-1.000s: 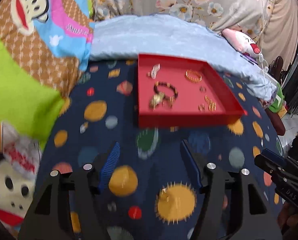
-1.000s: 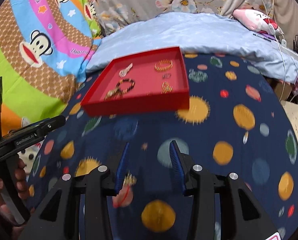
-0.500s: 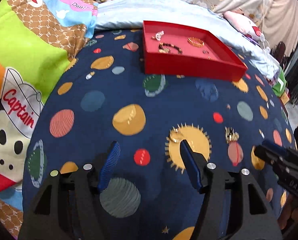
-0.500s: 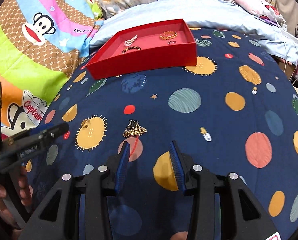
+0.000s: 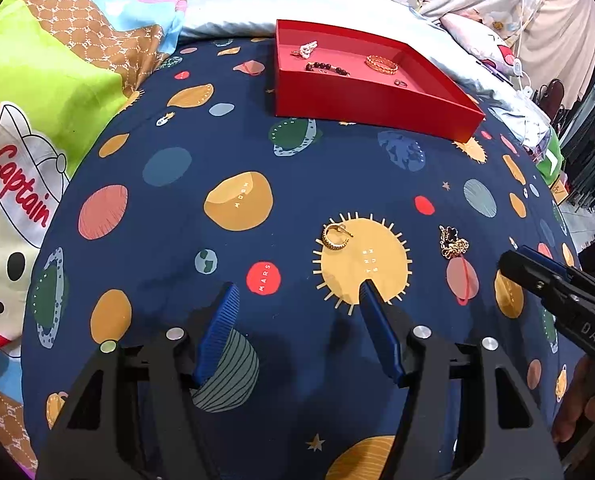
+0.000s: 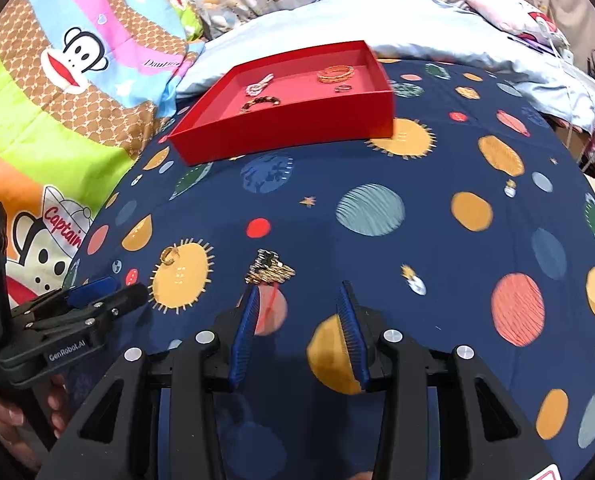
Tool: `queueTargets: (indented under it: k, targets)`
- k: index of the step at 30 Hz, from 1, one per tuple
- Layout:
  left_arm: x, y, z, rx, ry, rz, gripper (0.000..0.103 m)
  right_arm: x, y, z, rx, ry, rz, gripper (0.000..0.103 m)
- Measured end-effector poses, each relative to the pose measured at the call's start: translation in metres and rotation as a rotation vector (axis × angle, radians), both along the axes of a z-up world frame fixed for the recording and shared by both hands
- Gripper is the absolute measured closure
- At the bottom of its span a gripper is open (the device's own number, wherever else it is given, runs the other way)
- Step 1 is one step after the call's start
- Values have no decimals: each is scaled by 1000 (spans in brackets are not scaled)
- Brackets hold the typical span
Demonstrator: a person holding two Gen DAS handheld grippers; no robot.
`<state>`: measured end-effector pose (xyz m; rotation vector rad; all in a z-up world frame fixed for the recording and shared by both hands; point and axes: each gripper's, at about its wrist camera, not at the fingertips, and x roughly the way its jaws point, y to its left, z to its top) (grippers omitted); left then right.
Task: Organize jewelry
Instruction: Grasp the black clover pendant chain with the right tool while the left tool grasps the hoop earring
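low in the left wrist frame, the left gripper (image 5: 297, 300) hangs over a planet-print bedspread (image 5: 233, 152), jaws spread and empty, a gold ring (image 5: 334, 236) just beyond its right finger. at bottom centre of the right wrist frame, the right gripper (image 6: 297, 300) stands part open, pinching nothing, a tangled gold chain (image 6: 271, 270) beside its left fingertip. toward the upper centre of both frames, a red tray (image 6: 281, 136) holds a bangle (image 6: 336, 73), beaded bracelet (image 6: 261, 102) and small ring (image 6: 343, 88).
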<state>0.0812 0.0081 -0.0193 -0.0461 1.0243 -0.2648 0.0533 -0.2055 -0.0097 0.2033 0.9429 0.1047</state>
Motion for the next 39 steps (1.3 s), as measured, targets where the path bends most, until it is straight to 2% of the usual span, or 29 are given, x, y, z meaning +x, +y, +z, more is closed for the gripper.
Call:
queueTargets:
  k: [11, 15, 21, 35, 38, 39]
  targets:
    - [3, 6, -3, 0, 7, 20, 43, 34, 23, -13, -36, 1, 49, 64]
    - [5, 7, -5, 0, 7, 21, 43, 40, 28, -18, -54, 9, 62, 78]
    - [7, 6, -5, 0, 7, 21, 43, 42, 32, -21, -98, 7, 74, 90]
    - [22, -12, -3, -18, -13, -2, 43, 27, 11, -5, -34, -10, 23, 90]
    - [26, -19, -4, -18, -22, -12, 50, 24, 4, -2, -15, -11, 9, 90]
    - [27, -21, -5, -16, -25, -16, 59, 23, 3, -2, -13, -11, 6, 90]
